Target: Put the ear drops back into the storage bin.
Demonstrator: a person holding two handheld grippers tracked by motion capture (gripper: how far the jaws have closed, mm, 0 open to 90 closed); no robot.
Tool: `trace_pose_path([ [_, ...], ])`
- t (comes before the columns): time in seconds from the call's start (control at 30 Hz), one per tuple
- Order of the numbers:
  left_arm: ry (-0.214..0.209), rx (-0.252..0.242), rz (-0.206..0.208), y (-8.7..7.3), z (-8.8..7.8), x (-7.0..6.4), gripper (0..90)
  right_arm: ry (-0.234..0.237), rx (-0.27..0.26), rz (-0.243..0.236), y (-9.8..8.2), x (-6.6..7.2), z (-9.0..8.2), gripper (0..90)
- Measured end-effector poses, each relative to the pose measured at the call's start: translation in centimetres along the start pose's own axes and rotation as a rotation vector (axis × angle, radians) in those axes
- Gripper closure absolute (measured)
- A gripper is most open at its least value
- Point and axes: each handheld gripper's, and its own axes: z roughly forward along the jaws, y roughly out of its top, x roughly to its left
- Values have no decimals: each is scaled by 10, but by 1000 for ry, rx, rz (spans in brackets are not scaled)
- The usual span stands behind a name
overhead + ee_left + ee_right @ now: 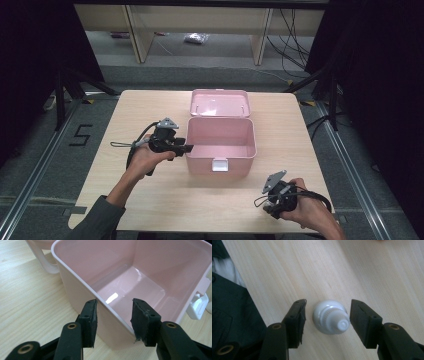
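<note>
A pink plastic box stands open in the middle of the table, its lid folded flat behind it and its inside bare. My left gripper is open at the box's left wall. In the left gripper view its jaws straddle the pink rim, one jaw outside and one over the inside. A small white round cap with a nozzle lies on the wood. My right gripper is open with one jaw on each side of the cap, not touching it. From above, the right gripper sits near the table's front right.
A white latch hangs on the box's front wall, also seen as the latch at the right. A white handle sits by the lid. A dark sleeve lies close to the table's front edge. Tripod legs stand beside the table.
</note>
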Motion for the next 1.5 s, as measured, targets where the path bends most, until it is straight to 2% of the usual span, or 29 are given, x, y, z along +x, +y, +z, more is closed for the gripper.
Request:
trace_pose_path([
  [0.03, -5, 3, 3, 0, 0, 1, 552, 1, -2, -11, 0, -1, 0, 501],
  [0.07, 5, -10, -9, 0, 1, 0, 552, 1, 4, -6, 0, -1, 0, 505],
  [0.13, 1, 1, -2, 0, 0, 0, 552, 4, 19, -3, 1, -1, 0, 508],
  [0.17, 6, -6, -2, 0, 0, -1, 552, 9, 27, 13, 1, 0, 1, 511],
  [0.2, 6, -2, -2, 0, 0, -1, 552, 9, 31, 3, 1, -1, 2, 519],
  [0.3, 6, -1, -2, 0, 0, -1, 552, 12, 39, 12, 2, -1, 3, 548],
  [0.33, 6, -4, -1, 0, 0, -1, 552, 19, 48, 3, 3, -1, 5, 587],
  [0.37, 6, -4, -1, 0, 0, -1, 552, 19, 48, 3, 3, -1, 5, 587],
  [0.4, -1, -1, 2, 0, 0, 0, 551, 21, 51, -18, 3, -2, 5, 595],
  [0.63, 6, -6, 1, 0, 0, 0, 550, 35, 40, -3, 6, -3, 1, 603],
  [0.8, 4, -4, 1, 0, 0, 0, 550, 48, 26, -21, 12, -8, -8, 603],
  [0.83, 4, -4, 1, 0, 0, 0, 550, 53, 16, -41, 13, -10, -9, 603],
  [0.97, -5, 3, 4, 0, 0, 0, 549, 66, 12, -32, 17, -13, -15, 604],
  [1.0, 3, -4, 2, 0, 0, 0, 549, 73, 12, -50, 21, -15, -18, 603],
  [1.07, 3, -5, 2, 0, 0, 0, 549, 70, 13, -46, 23, -16, -20, 604],
  [1.3, -5, 2, 5, 0, 0, 0, 549, 80, -6, -70, 42, -28, -40, 604],
  [1.33, -2, 2, 5, 0, 0, 0, 548, 97, -4, -91, 45, -30, -43, 604],
  [1.4, -6, 2, 6, 0, 0, 0, 548, 80, -8, -80, 48, -31, -49, 604],
  [1.43, -5, 2, 6, 0, 0, 0, 548, 76, -12, -96, 51, -33, -52, 604],
  [1.5, -1, 1, 5, 0, 0, 0, 548, 73, -5, -90, 53, -33, -55, 604],
])
